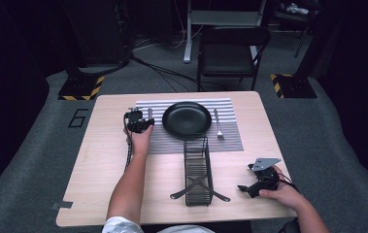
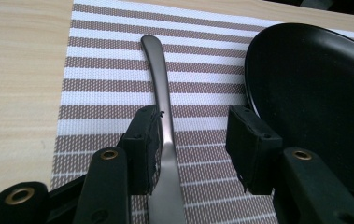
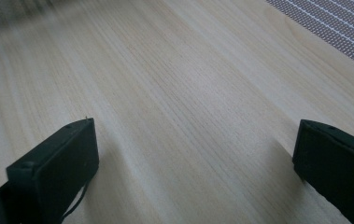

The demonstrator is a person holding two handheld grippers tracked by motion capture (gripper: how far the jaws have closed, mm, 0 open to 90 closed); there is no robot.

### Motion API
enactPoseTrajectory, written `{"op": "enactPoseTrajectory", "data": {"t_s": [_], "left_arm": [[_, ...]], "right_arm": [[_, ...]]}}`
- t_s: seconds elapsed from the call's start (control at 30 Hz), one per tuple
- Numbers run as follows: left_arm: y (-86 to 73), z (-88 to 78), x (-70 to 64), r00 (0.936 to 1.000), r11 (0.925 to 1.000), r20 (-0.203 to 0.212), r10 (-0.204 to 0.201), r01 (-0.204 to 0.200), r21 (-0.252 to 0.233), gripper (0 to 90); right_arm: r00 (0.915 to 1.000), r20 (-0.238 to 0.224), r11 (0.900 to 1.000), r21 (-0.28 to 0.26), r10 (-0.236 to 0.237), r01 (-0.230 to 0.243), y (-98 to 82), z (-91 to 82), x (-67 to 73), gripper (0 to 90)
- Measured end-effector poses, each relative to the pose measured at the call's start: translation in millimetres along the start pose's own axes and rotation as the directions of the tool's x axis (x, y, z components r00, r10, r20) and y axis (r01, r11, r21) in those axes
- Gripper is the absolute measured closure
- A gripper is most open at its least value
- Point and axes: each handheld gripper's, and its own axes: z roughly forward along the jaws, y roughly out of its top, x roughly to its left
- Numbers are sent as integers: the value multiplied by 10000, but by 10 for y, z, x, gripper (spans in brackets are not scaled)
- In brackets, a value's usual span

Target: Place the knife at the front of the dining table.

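Nearest edge of counter (image 1: pixel 104 194): right tool (image 1: pixel 249 187) low over bare wood at the right, jaws spread wide, nothing btwn them. Just left of it, a black wire rack (image 1: pixel 197 170) at centre w/ two dark utensils crossed in its near end. Further in, left tool (image 2: pixel 193 135) on the striped mat (image 2: pixel 100 88), jaws apart either side of a metal utensil handle (image 2: pixel 158 79); one jaw touches it, other clear. Black plate (image 1: pixel 187 119) just beside, mid-mat. Fork (image 1: pixel 217 124) lies right of plate.
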Motion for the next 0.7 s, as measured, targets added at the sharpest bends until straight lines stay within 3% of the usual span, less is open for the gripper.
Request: {"op": "enactPoseTrajectory", "data": {"t_s": [0.23,0.7], "left_arm": [[-171,-129,48,9991,9986,117,401,-405,351,541],[-409,-335,90,9956,9957,474,805,-825,430,570]], "right_arm": [[10000,1,10000,-1,2,-2,0,0,0,0],[10000,8,10000,-7,6,-6,0,0,0,0]]}}
